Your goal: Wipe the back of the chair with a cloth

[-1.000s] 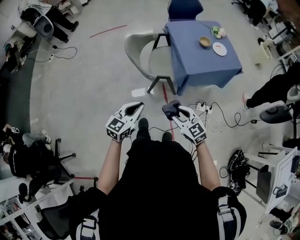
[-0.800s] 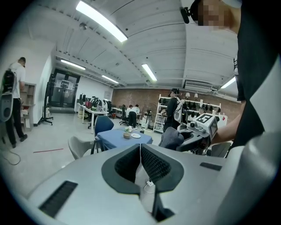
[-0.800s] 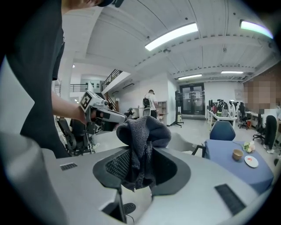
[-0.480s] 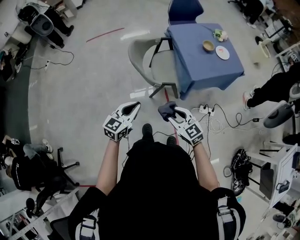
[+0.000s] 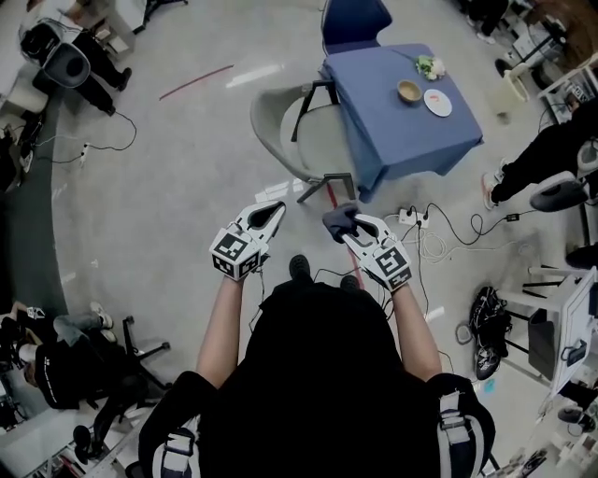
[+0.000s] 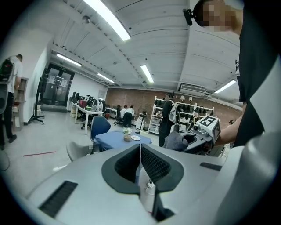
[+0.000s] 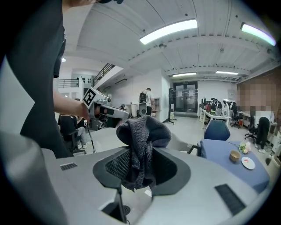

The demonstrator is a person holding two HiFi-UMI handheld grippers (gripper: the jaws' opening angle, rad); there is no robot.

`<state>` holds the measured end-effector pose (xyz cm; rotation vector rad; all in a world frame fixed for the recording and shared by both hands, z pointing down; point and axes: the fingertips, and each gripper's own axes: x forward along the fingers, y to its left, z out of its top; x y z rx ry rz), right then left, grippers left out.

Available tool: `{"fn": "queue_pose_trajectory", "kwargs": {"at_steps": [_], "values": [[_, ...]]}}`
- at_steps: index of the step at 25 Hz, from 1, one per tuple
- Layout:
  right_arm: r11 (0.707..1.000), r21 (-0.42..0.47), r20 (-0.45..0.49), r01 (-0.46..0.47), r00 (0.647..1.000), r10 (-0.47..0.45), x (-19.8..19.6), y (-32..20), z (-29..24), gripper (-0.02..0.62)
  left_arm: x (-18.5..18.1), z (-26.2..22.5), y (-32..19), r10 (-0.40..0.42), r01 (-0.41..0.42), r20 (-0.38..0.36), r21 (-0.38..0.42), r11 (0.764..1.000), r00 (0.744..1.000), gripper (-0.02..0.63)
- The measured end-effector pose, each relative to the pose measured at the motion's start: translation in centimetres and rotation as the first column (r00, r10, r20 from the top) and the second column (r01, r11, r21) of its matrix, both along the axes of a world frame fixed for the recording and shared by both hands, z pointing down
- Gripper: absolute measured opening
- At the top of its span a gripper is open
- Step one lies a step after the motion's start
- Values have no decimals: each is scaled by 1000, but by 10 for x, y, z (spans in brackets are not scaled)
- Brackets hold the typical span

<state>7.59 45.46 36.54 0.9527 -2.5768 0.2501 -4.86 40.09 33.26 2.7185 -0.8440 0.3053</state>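
Observation:
A grey shell chair [image 5: 280, 121] stands on the floor ahead of me, its curved back toward the left and its seat tucked by a blue-clothed table [image 5: 397, 112]. My right gripper [image 5: 348, 224] is shut on a dark grey knitted cloth [image 7: 142, 132] that bunches above its jaws; the cloth [image 5: 338, 219] also shows in the head view. My left gripper [image 5: 271, 213] is held beside it at the same height, jaws shut with nothing between them. Both grippers are well short of the chair. In the left gripper view the chair [image 6: 79, 150] is small at the left.
On the table [image 7: 232, 165] sit a bowl [image 5: 408, 88], a plate [image 5: 437, 102] and a small plant. A blue chair [image 5: 353, 21] stands behind it. Cables and a power strip [image 5: 411, 219] lie on the floor at right. People sit at the room's edges.
The view has shifted a little as I move; the chair and table sit slightly higher and nearer the frame's middle. Both grippers keep their pose, cloth still held.

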Motion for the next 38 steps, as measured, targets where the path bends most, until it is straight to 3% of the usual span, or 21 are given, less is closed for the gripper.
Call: {"fn": "queue_pose_trajectory", "kwargs": {"at_steps": [19,38], "values": [[1000,-15,-38,19,999,-20,-74,-45,4,153,-71,13,-51,10,-11,-7,-37,999,1000,28],[1000,1,-49,-5,999,5,-97,-52,15,152,-107,23,-53,-16,16,-6,-42,999,1000,28]]}}
